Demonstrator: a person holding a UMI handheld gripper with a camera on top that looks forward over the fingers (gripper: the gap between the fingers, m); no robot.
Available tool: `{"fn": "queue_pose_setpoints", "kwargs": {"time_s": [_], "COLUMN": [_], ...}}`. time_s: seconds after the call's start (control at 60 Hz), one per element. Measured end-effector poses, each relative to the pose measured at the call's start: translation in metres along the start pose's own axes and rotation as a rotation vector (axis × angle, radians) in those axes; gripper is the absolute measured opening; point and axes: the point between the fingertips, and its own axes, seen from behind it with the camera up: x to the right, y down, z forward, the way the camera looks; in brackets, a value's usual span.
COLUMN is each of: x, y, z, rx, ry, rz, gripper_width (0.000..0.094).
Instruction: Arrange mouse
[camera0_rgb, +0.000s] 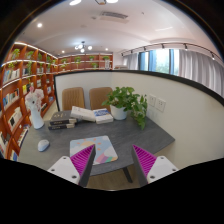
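So the mouse (43, 145) is the thing I'm after, and it sits off to the left of my fingers, at the left end of the grey table (150, 132), well apart from me and definitely not between the pads. My gripper (112, 162) is open and holding nothing, with the two magenta pads (83, 158) spread wide at the bottom of the frame. Dead ahead, just beyond the tips, lies the mouse pad (100, 151), a flat rectangle with a pale pinkish print, looks like thin soft fabric. So the way I read it, the coming move is a swing left and forward to reach the mouse, then carry it right toward that pad. The mouse looks small, rounded, smooth white plastic, kind of egg-shaped from here; I can't really tell which way its long axis points at this range. Farther back there's a stack of dark books (62, 123), an open book (91, 114), a leafy potted plant (127, 100) in a white pot, and two wooden chairs (74, 97) in the middle of the frame. Bookshelves (20, 85) run up the left side.
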Motion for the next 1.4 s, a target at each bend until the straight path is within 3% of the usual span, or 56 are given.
{"fn": "queue_pose_setpoints", "kwargs": {"time_s": [0.117,0.317,0.55,0.9,1.4], "x": [-0.018,-0.162,-0.317,-0.451,-0.527], "y": [0.025,0.124,0.172,0.165,0.138], "z": [-0.003,0.038,0.071,0.175,0.25], "rx": [-0.036,-0.142,-0.257,-0.323,-0.355], "ry": [-0.038,-0.18,-0.337,-0.379,-0.418], "rz": [0.002,-0.023,-0.08,-0.143,-0.215], "gripper_width": [0.0709,0.0709,0.0715,0.0715,0.0724]}}
